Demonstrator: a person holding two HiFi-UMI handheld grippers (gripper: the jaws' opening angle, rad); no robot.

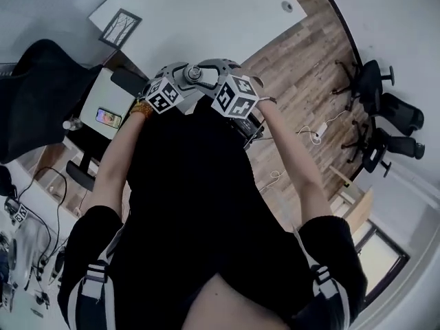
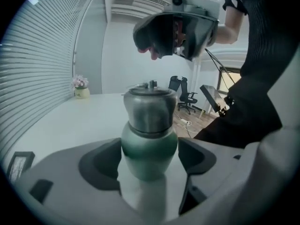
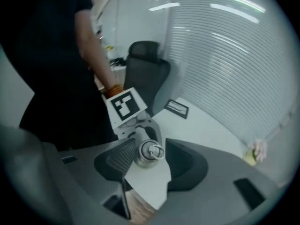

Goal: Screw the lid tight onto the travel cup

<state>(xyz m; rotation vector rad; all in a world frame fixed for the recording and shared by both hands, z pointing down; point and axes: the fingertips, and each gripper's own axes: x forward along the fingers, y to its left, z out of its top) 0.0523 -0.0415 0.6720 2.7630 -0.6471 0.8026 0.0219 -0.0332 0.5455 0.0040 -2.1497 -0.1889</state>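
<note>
The cup (image 2: 149,146), lid (image 2: 150,108) on, stands upright on the table (image 2: 70,121) between the left gripper's (image 2: 150,168) wide, released jaws. The right gripper (image 3: 147,146) hangs above the lid, jaws apart. In the head view the torso (image 1: 199,205) hides the cup.

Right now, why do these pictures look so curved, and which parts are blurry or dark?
Head view: wide lens bends the floor, dark clothing swallows the middle. Left gripper view: blinds bow, travel cup fairly sharp. Right gripper view: black round border, lid slightly soft.
</note>
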